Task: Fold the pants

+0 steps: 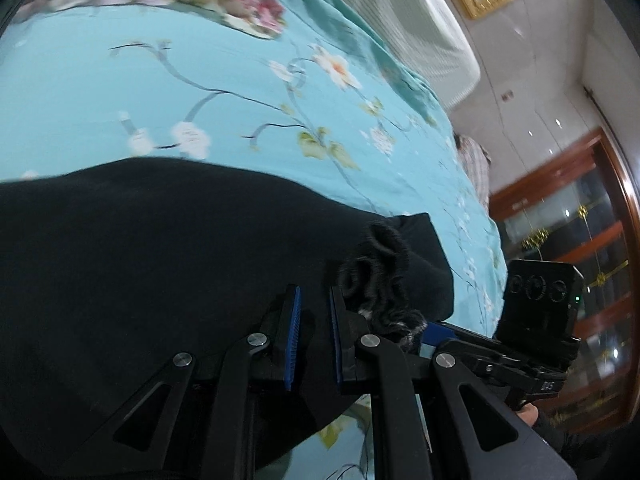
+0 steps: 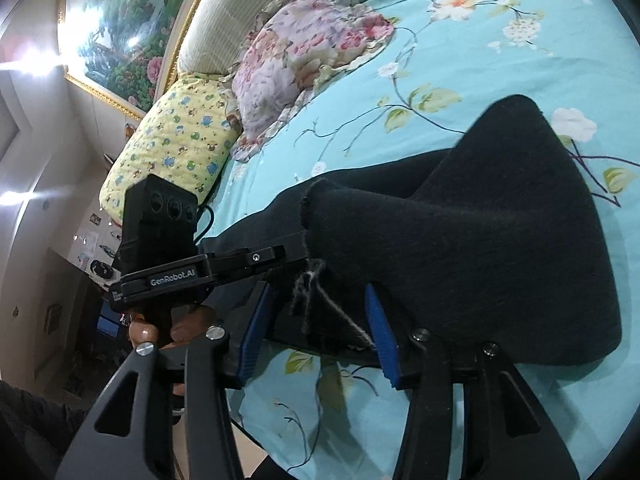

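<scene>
Black pants [image 1: 168, 248] lie on a turquoise flowered bedsheet [image 1: 140, 92]. In the left wrist view my left gripper [image 1: 314, 300] sits over the pants near a ruffled waistband edge [image 1: 380, 276], its blue pads a narrow gap apart with black cloth between them. My right gripper shows just to its right [image 1: 500, 352]. In the right wrist view my right gripper [image 2: 316, 304] is open wide, its blue pads [image 2: 382, 332] either side of a frayed edge of the pants [image 2: 480, 240], which are folded over. My left gripper [image 2: 224, 264] shows at the left.
A flowered pillow [image 2: 312, 52] and a yellow patterned pillow [image 2: 176, 136] lie at the head of the bed by a padded headboard [image 2: 208, 20]. A gold-framed painting [image 2: 116, 24] hangs above. A wooden glass cabinet [image 1: 580, 260] stands beside the bed.
</scene>
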The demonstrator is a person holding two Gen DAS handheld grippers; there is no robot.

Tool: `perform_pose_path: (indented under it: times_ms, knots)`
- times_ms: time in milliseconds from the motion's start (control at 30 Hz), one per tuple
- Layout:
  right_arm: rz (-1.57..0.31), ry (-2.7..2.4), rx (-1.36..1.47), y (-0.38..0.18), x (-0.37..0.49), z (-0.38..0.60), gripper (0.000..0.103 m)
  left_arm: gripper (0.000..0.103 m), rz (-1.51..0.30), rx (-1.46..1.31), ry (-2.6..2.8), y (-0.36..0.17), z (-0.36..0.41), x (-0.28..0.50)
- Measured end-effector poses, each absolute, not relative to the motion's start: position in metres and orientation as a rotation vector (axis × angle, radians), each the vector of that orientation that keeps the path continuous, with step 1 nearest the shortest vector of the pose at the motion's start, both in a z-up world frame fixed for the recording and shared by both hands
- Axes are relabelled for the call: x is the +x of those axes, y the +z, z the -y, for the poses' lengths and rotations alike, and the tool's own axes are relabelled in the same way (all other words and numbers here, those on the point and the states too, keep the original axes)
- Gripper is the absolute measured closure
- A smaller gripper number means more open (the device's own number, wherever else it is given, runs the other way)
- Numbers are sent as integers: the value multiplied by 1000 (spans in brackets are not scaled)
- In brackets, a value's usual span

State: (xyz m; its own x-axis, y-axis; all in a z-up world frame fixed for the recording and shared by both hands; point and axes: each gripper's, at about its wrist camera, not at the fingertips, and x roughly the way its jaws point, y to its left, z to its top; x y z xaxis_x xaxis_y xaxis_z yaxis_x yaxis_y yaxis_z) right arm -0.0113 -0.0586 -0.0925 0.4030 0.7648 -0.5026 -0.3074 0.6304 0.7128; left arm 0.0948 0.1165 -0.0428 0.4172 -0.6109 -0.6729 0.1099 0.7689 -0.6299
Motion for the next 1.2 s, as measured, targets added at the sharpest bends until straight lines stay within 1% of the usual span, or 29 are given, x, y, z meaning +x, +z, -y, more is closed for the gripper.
perform_pose_path:
  times_ms: [167, 267, 600, 700, 933, 1067, 1200]
  knots:
    - [-917, 760, 535, -82, -14, 48, 53, 91, -1021, -597, -410, -40, -138, 77]
    - [-912, 783, 518, -75, -15, 40, 52, 87, -996, -610, -351, -36, -149, 65]
    - [-906, 869, 455, -60, -3, 6, 52, 87, -921, -695, -182, -24, -190, 23]
    - [-920, 887, 433, -58, 3, -6, 52, 85, -896, -717, -115, -20, -202, 8]
    - [-923, 932, 395, -51, 14, -33, 52, 80, -849, -753, 34, -15, -235, -37]
    - [-932, 965, 370, -48, 20, -52, 47, 79, -847, -782, 96, -18, -247, -62]
    - [-937, 1003, 337, -44, 23, -71, 47, 72, -842, -808, 144, -23, -261, -83]
